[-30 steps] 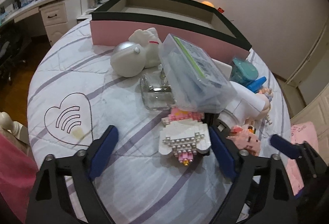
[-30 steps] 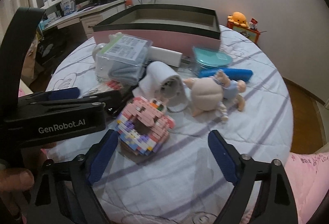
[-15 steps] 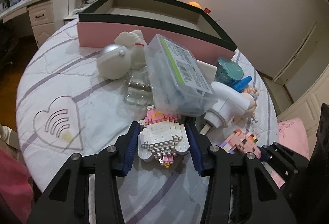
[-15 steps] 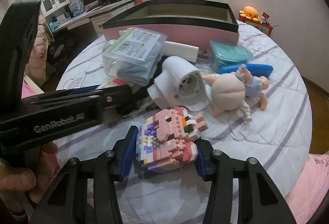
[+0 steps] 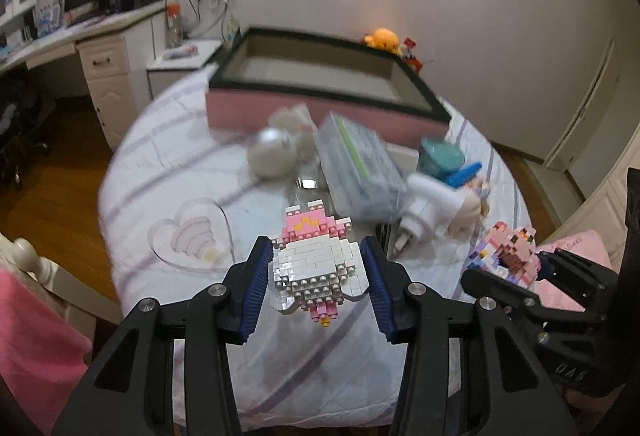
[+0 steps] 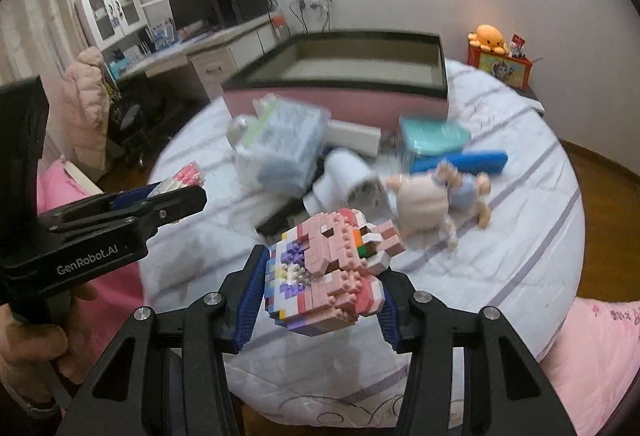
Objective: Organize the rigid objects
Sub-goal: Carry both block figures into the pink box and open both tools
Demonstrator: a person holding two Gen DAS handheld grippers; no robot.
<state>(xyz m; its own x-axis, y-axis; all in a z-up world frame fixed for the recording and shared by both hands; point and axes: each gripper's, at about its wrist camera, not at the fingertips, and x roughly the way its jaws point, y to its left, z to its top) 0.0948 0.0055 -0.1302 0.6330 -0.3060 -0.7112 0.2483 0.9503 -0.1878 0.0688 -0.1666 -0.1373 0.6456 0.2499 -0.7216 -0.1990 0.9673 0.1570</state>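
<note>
My left gripper (image 5: 316,276) is shut on a white and pink brick figure (image 5: 316,268) and holds it above the round table. My right gripper (image 6: 320,284) is shut on a pink and purple brick figure (image 6: 328,268), also lifted off the table. The right gripper with its figure (image 5: 512,256) shows at the right of the left wrist view. The left gripper (image 6: 160,204) shows at the left of the right wrist view. A pink storage box with a dark rim (image 5: 320,92) (image 6: 344,76) stands open at the far side of the table.
Still on the table (image 5: 168,164): a clear plastic box (image 5: 360,168), a white round toy (image 5: 272,156), a white hair-dryer-like thing (image 6: 352,184), a doll (image 6: 432,200), a teal container (image 6: 432,140) and a blue handle (image 6: 460,162). A desk (image 5: 100,48) stands behind at left.
Both grippers closed on their brick figures and then lifted them off the table. The views have pulled up and back from the pile.
</note>
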